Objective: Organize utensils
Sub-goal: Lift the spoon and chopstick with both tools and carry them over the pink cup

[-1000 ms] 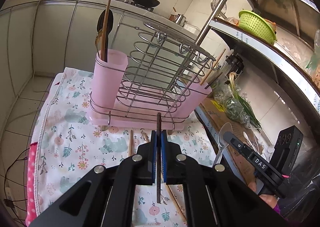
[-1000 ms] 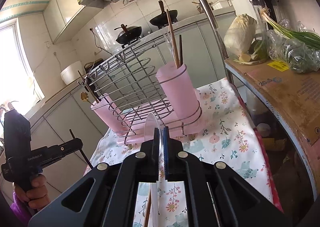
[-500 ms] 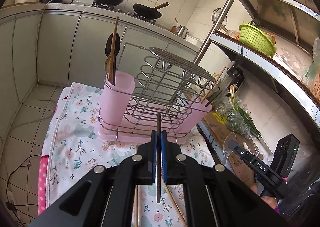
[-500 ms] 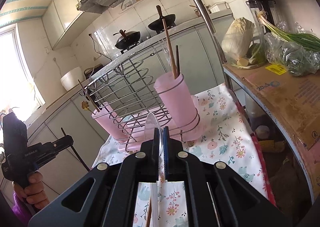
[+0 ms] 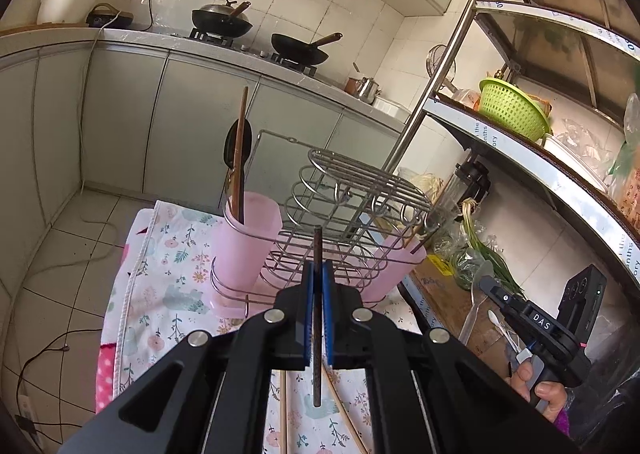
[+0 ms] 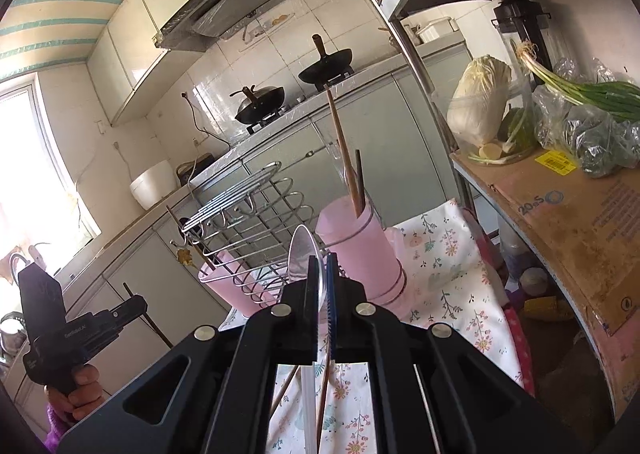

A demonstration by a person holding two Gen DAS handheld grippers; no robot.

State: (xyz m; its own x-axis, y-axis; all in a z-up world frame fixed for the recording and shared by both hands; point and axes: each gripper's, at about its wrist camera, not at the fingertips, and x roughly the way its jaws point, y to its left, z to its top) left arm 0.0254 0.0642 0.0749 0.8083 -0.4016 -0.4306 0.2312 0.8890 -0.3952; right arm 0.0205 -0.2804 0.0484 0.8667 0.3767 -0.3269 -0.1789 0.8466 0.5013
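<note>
The left gripper (image 5: 318, 274) clamps a dark thin chopstick (image 5: 317, 334) upright before the wire dish rack with pink plastic cups (image 5: 256, 238) (utensils already inside). The right gripper (image 6: 320, 274) pinches a shiny metal spoon (image 6: 302, 254), bowl upward.

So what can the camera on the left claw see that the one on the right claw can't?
Only the left view shows the dark chopstick pinched in the left claw from close up, and the green basket from the side on its shelf.

Only the right view shows the metal spoon close up in the right claw, plus the cabbage.

Both show the wire rack with its pink cups, the floral cloth and two woks.
</note>
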